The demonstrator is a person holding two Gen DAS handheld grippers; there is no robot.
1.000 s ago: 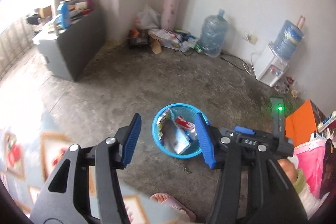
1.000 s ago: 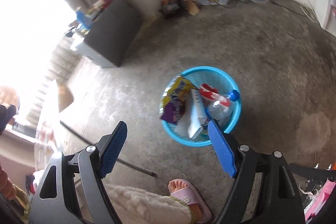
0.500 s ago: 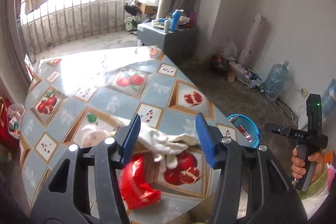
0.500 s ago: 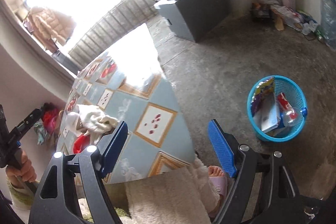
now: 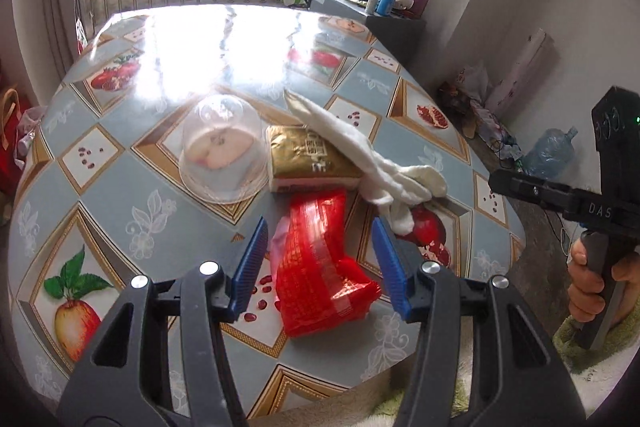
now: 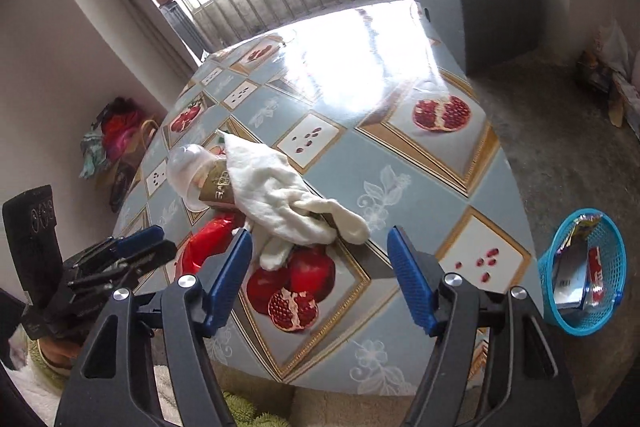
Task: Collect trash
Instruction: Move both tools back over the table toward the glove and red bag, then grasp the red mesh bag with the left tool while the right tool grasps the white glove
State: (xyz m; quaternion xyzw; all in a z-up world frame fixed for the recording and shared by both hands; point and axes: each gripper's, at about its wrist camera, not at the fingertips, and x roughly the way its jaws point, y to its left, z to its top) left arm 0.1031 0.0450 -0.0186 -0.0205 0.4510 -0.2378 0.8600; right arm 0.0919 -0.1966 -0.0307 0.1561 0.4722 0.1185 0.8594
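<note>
Right under the left gripper (image 5: 318, 259), at 6 o'clock on the table (image 5: 120, 187), lies the red wrapper (image 5: 320, 267); jaws apart, straddling it without touching. I'd drop straight down and pinch its middle. The right gripper (image 6: 320, 279), empty, has just been narrowing its jaws over the white glove (image 6: 280, 199). Blue basket (image 6: 580, 323) waits on the concrete floor at 3 o'clock.

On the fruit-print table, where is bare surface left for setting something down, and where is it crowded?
Free: the glare-lit far half of the table behind the clear dome lid, and the near right corner toward the blue basket. Crowded: the near-left cluster of dome lid, gold packet, white glove and red wrapper.
</note>
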